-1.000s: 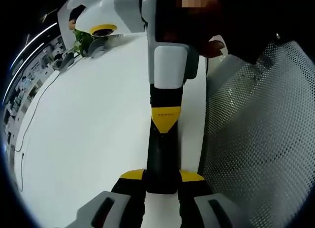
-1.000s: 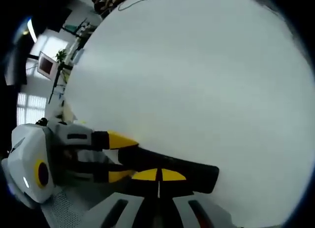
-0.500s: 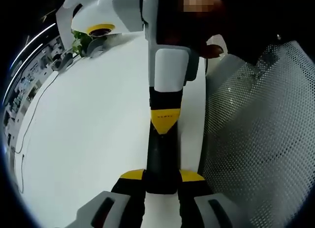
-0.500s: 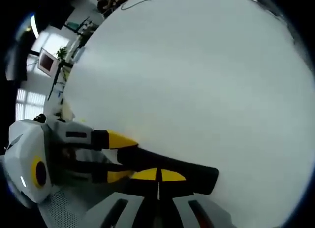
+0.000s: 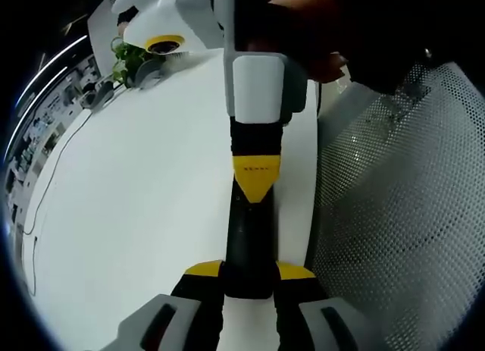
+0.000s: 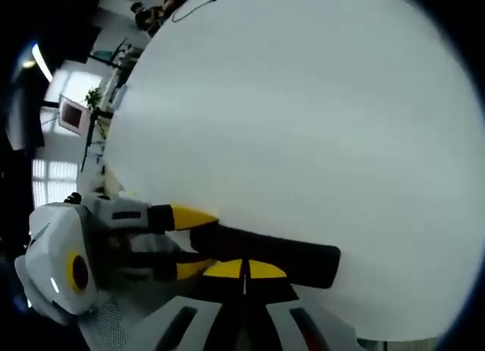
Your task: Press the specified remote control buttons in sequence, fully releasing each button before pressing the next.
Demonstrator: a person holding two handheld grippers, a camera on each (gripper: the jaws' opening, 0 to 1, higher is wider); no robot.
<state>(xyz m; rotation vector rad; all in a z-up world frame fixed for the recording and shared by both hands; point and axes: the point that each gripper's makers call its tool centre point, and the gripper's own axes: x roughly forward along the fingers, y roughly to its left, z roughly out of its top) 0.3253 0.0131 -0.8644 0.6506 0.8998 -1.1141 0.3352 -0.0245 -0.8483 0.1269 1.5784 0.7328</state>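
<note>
A long black remote control (image 5: pixel 246 241) is clamped at its near end between the yellow-tipped jaws of my left gripper (image 5: pixel 250 272), just above the white table (image 5: pixel 136 214). My right gripper (image 5: pixel 256 178) comes down from the top of the left gripper view, held by a hand. Its jaws are shut together and the yellow tip rests on the remote's upper face, about halfway along. In the right gripper view the remote control (image 6: pixel 295 256) lies crosswise under my right gripper (image 6: pixel 244 269). My left gripper (image 6: pixel 189 243) grips its left end there. The buttons are hidden.
A white perforated mesh surface (image 5: pixel 394 207) runs along the table's right edge in the left gripper view. A green plant (image 5: pixel 125 59) and a thin cable (image 5: pixel 49 184) lie at the far side. The white table (image 6: pixel 303 123) spreads wide beyond the remote.
The right gripper's tip dipped slightly along the remote and has come back up a little; the hand above it has shifted. The left gripper keeps its hold on the remote.
</note>
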